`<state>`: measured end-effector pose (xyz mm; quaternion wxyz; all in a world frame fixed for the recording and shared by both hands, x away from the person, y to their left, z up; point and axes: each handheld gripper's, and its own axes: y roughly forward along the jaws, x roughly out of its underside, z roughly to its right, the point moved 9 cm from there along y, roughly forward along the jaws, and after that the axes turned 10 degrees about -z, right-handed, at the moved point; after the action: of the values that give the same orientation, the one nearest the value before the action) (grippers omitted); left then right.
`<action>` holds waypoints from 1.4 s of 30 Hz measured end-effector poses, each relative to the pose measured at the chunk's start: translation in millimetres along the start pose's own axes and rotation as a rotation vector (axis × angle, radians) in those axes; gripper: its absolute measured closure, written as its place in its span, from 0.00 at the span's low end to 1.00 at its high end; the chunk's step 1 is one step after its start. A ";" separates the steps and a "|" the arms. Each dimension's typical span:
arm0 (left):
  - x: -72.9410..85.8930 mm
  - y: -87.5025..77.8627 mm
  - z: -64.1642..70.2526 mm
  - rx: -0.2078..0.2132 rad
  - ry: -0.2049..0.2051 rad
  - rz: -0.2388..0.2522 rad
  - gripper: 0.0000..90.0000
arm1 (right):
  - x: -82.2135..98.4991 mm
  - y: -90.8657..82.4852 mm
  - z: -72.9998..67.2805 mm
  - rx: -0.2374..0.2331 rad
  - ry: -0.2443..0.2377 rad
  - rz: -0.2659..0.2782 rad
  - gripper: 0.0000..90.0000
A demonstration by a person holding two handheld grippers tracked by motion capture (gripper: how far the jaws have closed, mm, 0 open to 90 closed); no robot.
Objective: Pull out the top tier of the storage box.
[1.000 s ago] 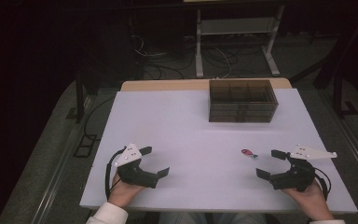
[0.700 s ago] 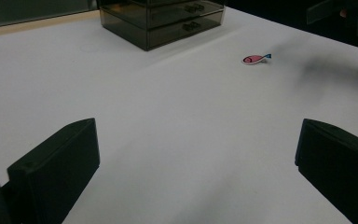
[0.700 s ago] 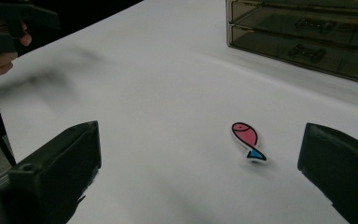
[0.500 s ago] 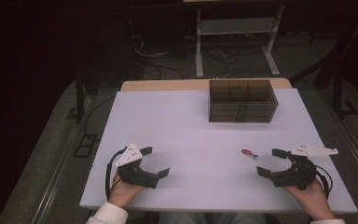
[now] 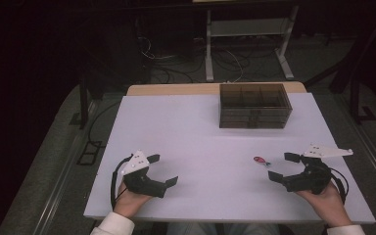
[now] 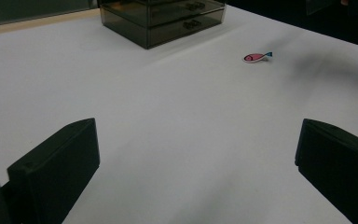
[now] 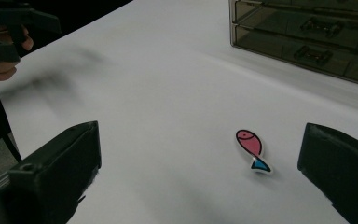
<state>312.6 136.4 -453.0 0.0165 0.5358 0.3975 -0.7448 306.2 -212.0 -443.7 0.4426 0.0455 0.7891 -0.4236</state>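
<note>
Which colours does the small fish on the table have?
The fish has a pink body, blue tail and dark outline; the right gripper view shows it best.

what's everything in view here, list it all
fish: 1, pink with a blue tail, flat on the table just ahead of the right gripper
drawers: 1, smoky clear, far side of the table right of centre, shut
table: 1, white top, wood strip at the far edge
stand: 1, white, on the floor beyond the table
cables: several, dark, on the floor beyond the table
left gripper: 1, black, near left of the table, open
right gripper: 1, black, near right, open
hands: 2, one on each gripper
</note>
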 end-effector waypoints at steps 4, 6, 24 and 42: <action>0.1 -0.4 0.0 -0.001 0.001 -0.001 0.00 | -6.3 -1.1 -0.7 -0.002 -0.010 0.000 0.00; 0.1 -0.4 -0.1 -0.001 0.000 0.000 0.00 | -8.0 -0.7 -0.6 -0.004 -0.009 -0.001 0.00; 0.3 0.5 0.9 0.004 0.004 -0.003 0.00 | -22.4 5.5 6.2 -0.006 -0.012 -0.028 0.00; 0.6 0.8 1.3 0.006 0.003 -0.005 0.00 | -41.0 10.5 17.0 -0.016 -0.002 -0.058 0.00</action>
<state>311.7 135.3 -453.8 0.0122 0.5359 0.3966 -0.7452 346.9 -204.9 -424.4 0.4310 0.0186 0.7930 -0.4301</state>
